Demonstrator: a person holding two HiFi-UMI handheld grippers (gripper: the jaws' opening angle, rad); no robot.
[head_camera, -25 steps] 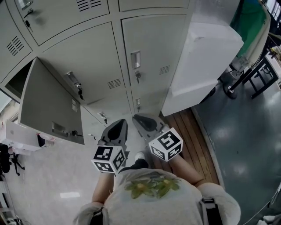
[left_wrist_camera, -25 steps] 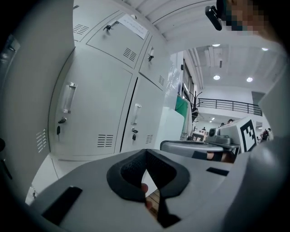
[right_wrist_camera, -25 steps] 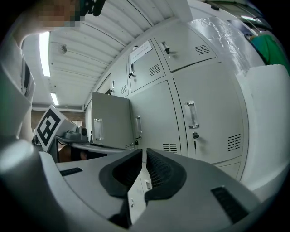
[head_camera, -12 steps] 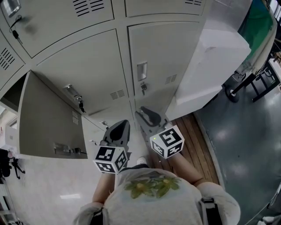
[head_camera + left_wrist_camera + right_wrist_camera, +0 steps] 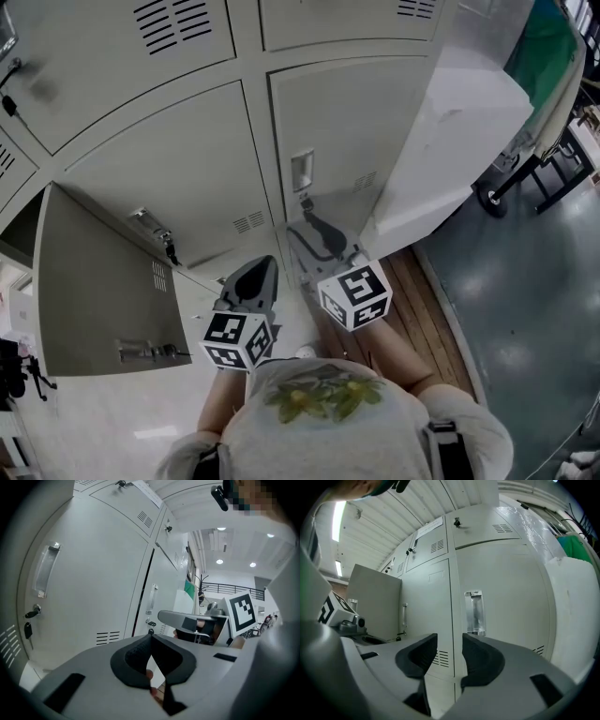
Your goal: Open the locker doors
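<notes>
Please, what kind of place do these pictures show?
Probably a locker room or storage corner indoors: a bank of grey metal lockers, one open door, and a polished floor.

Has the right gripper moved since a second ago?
Yes. The right gripper has moved nearer the closed door's recessed handle, which is ahead of it. Its jaws have just been opening, with nothing between them.

Both forearms (image 5: 389, 352) stretched forward from torso, side by side. Person's left gripper (image 5: 253, 274) tilted slightly down, jaws closed tip to tip, nothing between. Person's right gripper (image 5: 315, 236) close beside it, reaching a bit further ahead, about level; jaws have just been opening, now apart, empty.
</notes>
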